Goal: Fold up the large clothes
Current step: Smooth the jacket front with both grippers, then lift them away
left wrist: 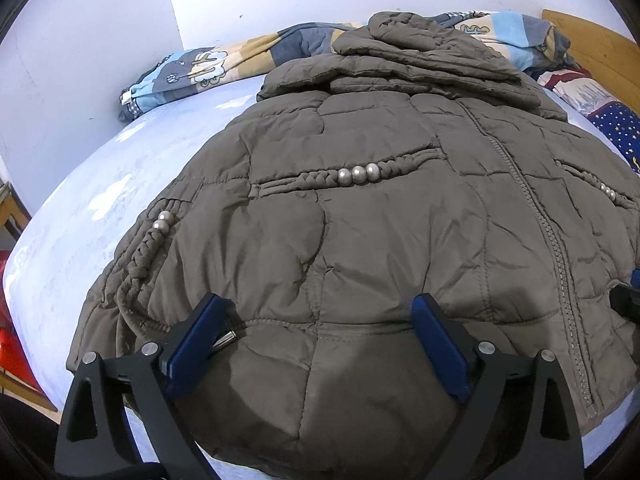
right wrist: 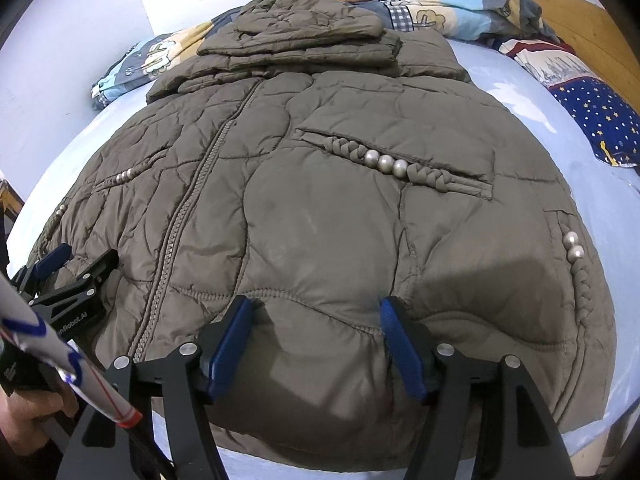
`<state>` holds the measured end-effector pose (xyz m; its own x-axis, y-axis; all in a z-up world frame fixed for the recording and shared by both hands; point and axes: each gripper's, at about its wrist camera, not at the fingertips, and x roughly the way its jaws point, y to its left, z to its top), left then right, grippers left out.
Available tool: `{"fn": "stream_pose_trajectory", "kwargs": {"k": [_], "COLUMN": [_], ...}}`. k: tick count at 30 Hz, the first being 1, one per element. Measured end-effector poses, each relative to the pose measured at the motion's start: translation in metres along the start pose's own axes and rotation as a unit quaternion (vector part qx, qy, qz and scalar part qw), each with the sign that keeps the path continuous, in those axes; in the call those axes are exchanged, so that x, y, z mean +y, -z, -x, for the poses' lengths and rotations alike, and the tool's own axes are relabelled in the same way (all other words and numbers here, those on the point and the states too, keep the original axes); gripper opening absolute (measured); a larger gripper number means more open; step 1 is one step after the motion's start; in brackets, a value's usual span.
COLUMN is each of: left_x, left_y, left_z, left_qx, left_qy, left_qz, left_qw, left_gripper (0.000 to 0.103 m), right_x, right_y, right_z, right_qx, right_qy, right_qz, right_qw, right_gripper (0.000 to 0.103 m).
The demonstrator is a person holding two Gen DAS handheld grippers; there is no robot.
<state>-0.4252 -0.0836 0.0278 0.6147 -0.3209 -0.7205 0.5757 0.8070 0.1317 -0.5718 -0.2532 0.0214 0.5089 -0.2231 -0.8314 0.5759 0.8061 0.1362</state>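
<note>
While the jacket (left wrist: 360,220) lies flat, both grippers stand open above its hem.

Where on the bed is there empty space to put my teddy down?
Bare blue sheet lies between the jacket and the wall, and more sheet between the jacket and the starry pillow. The far end is crowded with the folded quilt.

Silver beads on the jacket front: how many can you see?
10. Left pocket braid: three. Right pocket braid: three. Left side braid: two. Right side braid: two. More may be hidden under the folded sleeves.
</note>
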Motion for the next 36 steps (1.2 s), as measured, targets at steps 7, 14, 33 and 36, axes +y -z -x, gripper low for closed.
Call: {"fn": "stream_pose_trajectory", "kwargs": {"k": [7,14,33,36], "left_x": [-0.0003,-0.0001,0.0007,0.0002], "left_y": [0.0005,0.0011,0.0003,0.0012], "left_z": [-0.0002,-0.0009,-0.0004,0.0], "left_qx": [0.0,0.001,0.003,0.003], "left_qy": [0.001,0.001,0.002,0.003], "left_qz": [-0.001,-0.001,0.002,0.002], "left_qw": [1.0,1.0,1.0,1.0], "left_gripper": [0.095,0.095,0.095,0.095], "right_x": [-0.0003,-0.0005,-0.0004,-0.0001], "right_y": [0.0001,0.0003,0.0032,0.004], "right_z": [0.0001,0.0003,0.004,0.0061], "right_qx": [-0.001,-0.001,-0.004,-0.005], "right_qy": [0.0,0.002,0.006,0.006], "right_qz": [0.002,0.005,0.009,0.009], "right_qw": [1.0,1.0,1.0,1.0], "right_gripper": [0.072,0.072,0.072,0.073]}}
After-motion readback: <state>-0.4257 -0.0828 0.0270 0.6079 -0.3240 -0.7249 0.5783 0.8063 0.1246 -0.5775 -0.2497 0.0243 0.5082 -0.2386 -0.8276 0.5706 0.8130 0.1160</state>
